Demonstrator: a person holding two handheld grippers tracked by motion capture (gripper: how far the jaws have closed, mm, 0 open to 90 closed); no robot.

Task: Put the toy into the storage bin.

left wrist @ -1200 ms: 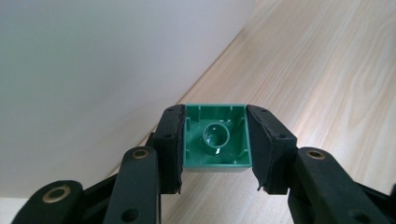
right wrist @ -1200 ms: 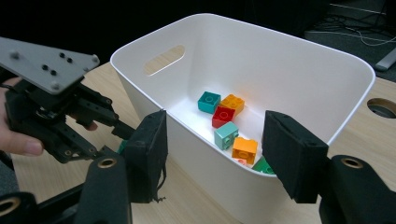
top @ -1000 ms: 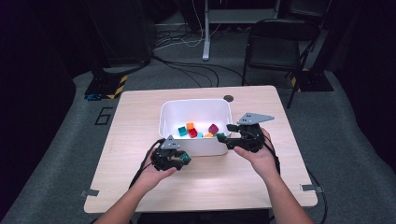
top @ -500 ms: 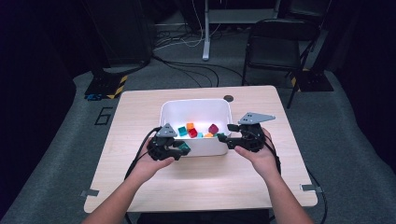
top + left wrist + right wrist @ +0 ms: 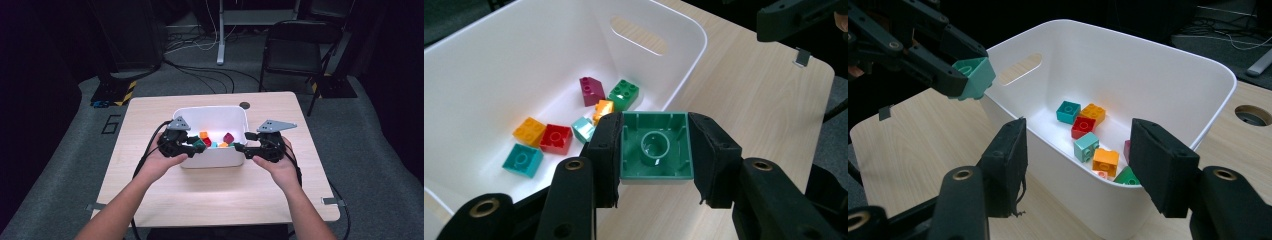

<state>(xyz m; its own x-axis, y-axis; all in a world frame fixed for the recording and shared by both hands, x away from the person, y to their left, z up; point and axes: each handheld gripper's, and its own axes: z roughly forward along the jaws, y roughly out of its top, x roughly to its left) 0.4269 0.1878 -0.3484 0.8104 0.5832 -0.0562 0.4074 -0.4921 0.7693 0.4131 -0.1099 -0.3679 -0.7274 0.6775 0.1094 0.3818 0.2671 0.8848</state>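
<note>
The left hand-held gripper (image 5: 655, 155) pinches a green brick (image 5: 655, 147) between its black pads, the brick's hollow underside facing the camera. It hangs at the near left rim of the white bin (image 5: 186, 115), which stands on the desk (image 5: 300, 140). The right hand-held gripper (image 5: 1083, 165) sits at the bin's near right corner, its jaws spread with nothing between the pads. Inside the bin lie a teal brick (image 5: 522, 159), a red brick (image 5: 556, 139), an orange brick (image 5: 529, 131), a maroon brick (image 5: 591, 90) and a dark green brick (image 5: 624, 94), all loose on the bin's floor.
</note>
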